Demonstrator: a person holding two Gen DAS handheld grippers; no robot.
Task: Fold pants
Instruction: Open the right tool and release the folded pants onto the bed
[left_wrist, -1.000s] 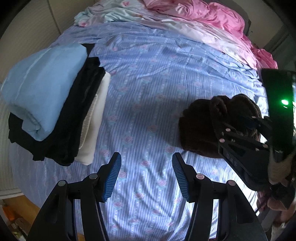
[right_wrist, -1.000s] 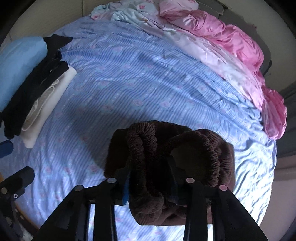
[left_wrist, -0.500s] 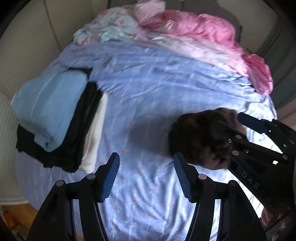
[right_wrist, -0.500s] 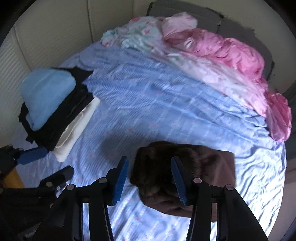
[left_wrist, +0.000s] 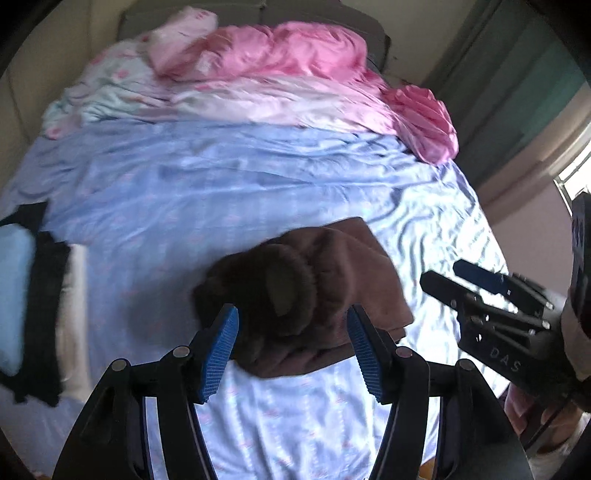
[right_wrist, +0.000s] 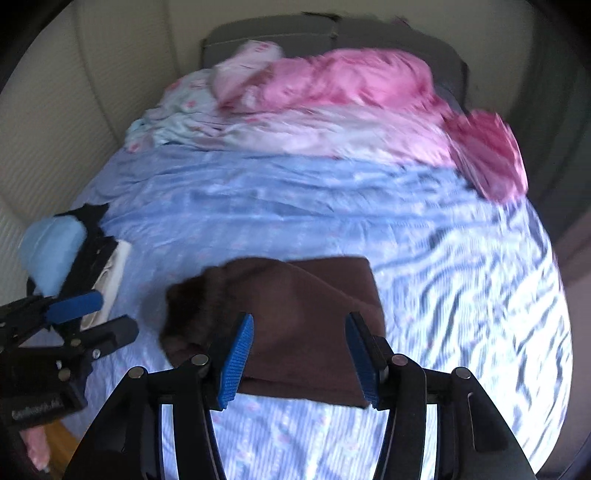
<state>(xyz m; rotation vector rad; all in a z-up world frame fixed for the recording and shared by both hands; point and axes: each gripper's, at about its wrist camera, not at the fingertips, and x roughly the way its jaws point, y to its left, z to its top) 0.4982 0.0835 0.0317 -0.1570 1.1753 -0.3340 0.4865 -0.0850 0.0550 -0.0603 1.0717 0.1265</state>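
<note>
The brown pants (left_wrist: 314, 291) lie in a folded bundle on the blue floral sheet (left_wrist: 229, 177), near the bed's front edge; they also show in the right wrist view (right_wrist: 295, 314). My left gripper (left_wrist: 293, 349) is open and empty, above and in front of the bundle. My right gripper (right_wrist: 299, 360) is open and empty, held over the bundle's near edge. The right gripper also shows at the right in the left wrist view (left_wrist: 480, 288). The left gripper shows at the left in the right wrist view (right_wrist: 88, 314).
A stack of folded clothes, light blue on black on cream (right_wrist: 66, 258), sits at the bed's left edge. Crumpled pink and pale bedding (left_wrist: 288, 70) fills the far end by the headboard. A wall runs along the left, curtains stand at the right.
My right gripper has let go of the brown pants, opened and pulled back. The bundle now rests on the sheet. My left gripper has swung right to face it.
</note>
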